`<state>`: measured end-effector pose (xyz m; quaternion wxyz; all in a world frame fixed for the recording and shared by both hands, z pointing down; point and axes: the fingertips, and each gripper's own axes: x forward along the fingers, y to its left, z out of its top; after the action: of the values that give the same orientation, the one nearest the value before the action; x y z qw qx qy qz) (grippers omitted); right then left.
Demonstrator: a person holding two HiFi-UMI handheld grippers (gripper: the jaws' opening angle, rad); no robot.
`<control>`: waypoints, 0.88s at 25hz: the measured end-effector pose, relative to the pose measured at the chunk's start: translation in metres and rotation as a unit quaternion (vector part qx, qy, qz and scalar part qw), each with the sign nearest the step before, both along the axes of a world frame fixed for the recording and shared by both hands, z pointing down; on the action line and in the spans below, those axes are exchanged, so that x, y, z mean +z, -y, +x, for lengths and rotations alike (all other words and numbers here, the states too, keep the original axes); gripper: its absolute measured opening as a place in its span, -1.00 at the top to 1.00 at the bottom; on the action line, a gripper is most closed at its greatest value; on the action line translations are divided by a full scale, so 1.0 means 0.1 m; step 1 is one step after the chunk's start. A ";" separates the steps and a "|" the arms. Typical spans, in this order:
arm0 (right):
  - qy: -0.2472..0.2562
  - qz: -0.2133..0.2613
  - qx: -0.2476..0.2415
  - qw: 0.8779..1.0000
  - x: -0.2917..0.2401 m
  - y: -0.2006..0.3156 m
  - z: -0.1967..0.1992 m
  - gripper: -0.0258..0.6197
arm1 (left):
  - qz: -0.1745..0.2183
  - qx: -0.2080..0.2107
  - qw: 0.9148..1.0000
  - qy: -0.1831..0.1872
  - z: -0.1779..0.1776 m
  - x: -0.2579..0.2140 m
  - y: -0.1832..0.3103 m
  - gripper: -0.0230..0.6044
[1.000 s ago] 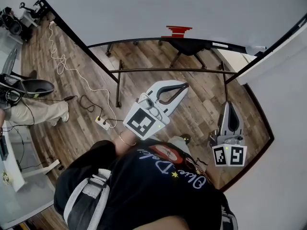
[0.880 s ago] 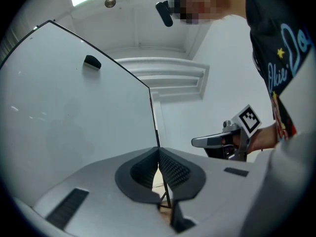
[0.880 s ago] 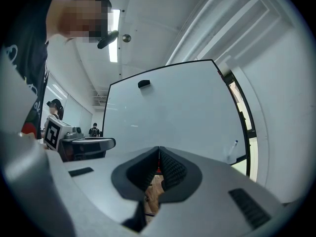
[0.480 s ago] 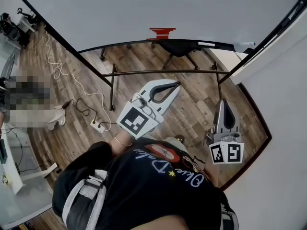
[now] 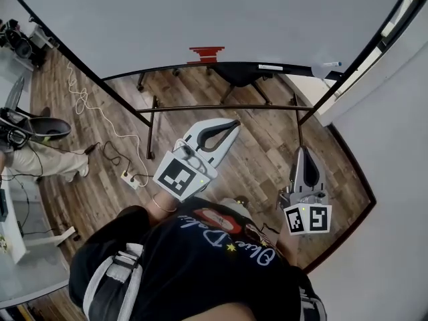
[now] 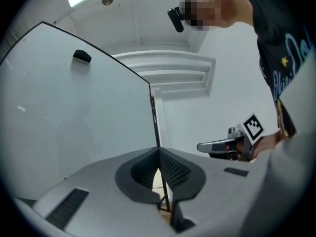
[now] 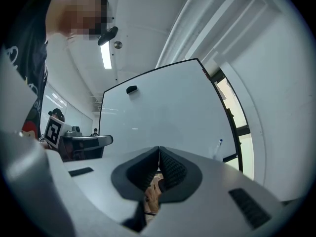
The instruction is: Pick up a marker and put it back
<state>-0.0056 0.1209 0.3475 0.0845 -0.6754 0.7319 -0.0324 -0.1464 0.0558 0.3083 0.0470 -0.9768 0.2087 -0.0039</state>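
Whiteboard (image 5: pixel 200 12) ahead, with the marker (image 5: pixel 326 64) at its lower right corner. Your left tool (image 5: pixel 233 123) and right tool (image 5: pixel 302 151) are both closed and empty, well short of it. Arrive without opening and you'd likely knock it off.

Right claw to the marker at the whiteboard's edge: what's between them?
Nothing stands between them: in the right gripper view, only bare whiteboard shows between the shut right claw and the marker.
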 end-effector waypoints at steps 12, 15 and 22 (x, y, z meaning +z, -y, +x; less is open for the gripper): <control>0.010 -0.004 0.013 1.000 0.09 -0.29 0.35 0.92 | 0.004 0.008 1.000 0.021 0.37 0.03 -0.20 0.92; 0.008 -0.003 0.027 1.000 0.10 -0.37 0.45 0.92 | 0.010 0.026 0.999 0.020 0.52 0.03 -0.25 0.92; 0.006 0.002 0.057 0.998 0.04 -0.51 0.62 0.92 | 0.011 0.074 0.997 0.017 0.86 0.04 -0.31 0.92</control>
<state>0.0569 0.1720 0.3510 0.0919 -0.7159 0.6915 -0.0295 -0.0607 0.0867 0.3119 0.0612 -0.9889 0.1348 -0.0146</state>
